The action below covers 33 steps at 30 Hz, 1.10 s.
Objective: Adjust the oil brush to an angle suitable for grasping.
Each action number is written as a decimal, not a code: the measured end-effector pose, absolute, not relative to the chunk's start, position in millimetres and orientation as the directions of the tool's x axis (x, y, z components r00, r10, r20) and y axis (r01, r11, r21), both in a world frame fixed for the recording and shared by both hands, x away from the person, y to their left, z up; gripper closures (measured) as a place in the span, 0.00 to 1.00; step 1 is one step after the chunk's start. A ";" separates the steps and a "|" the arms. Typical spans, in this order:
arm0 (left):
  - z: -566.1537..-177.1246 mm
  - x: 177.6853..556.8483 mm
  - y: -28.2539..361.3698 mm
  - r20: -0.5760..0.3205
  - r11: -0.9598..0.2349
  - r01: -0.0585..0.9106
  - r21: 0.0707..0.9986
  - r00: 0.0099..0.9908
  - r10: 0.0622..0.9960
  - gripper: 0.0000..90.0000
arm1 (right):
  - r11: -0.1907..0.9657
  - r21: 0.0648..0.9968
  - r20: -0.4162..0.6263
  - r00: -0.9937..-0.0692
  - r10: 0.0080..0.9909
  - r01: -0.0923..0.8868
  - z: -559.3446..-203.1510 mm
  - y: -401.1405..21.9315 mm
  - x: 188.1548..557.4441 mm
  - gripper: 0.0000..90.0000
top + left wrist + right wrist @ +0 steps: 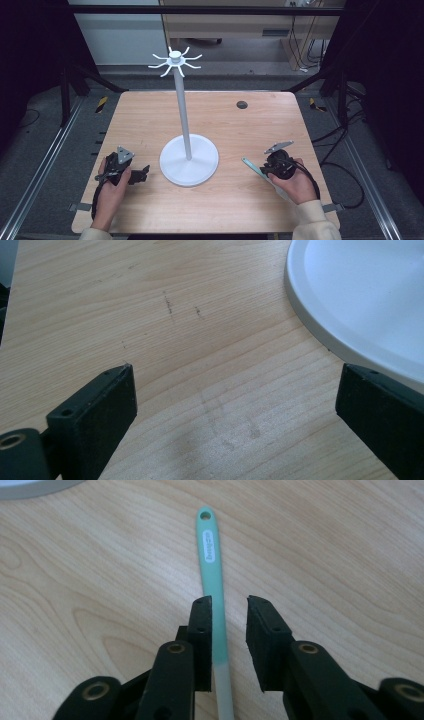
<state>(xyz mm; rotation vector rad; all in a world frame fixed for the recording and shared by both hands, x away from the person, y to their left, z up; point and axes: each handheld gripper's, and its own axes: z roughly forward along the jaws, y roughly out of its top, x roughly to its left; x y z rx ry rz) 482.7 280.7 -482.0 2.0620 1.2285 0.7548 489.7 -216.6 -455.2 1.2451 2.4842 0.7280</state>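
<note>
The right hand-held gripper is seen with jaws slightly apart, a spatula lying between them, unpressed. A slim mint-green handle with a hanging hole and a white oval label is shown, flat on the right of the pale wood-grain bench. The left hand-held gripper is held wide apart beside the smooth white round stand.

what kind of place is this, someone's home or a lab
Most likely a lab recording station, not a home: a bare wooden table inside a black metal frame, loose cables on the floor, and a hand-held claw in use.
</note>
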 end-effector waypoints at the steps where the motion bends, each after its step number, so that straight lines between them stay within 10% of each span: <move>1: -481.8 482.7 280.7 0.161 -0.382 0.548 0.744 0.407 0.899 0.03 | 0.509 0.542 -0.011 -0.600 0.800 0.669 -455.2 -217.4 488.9 0.79; 33: -482.2 483.5 281.9 0.151 -0.373 0.552 0.745 0.406 0.901 0.03 | 0.613 0.386 -0.051 -0.648 0.760 0.689 -465.2 -213.7 489.1 0.75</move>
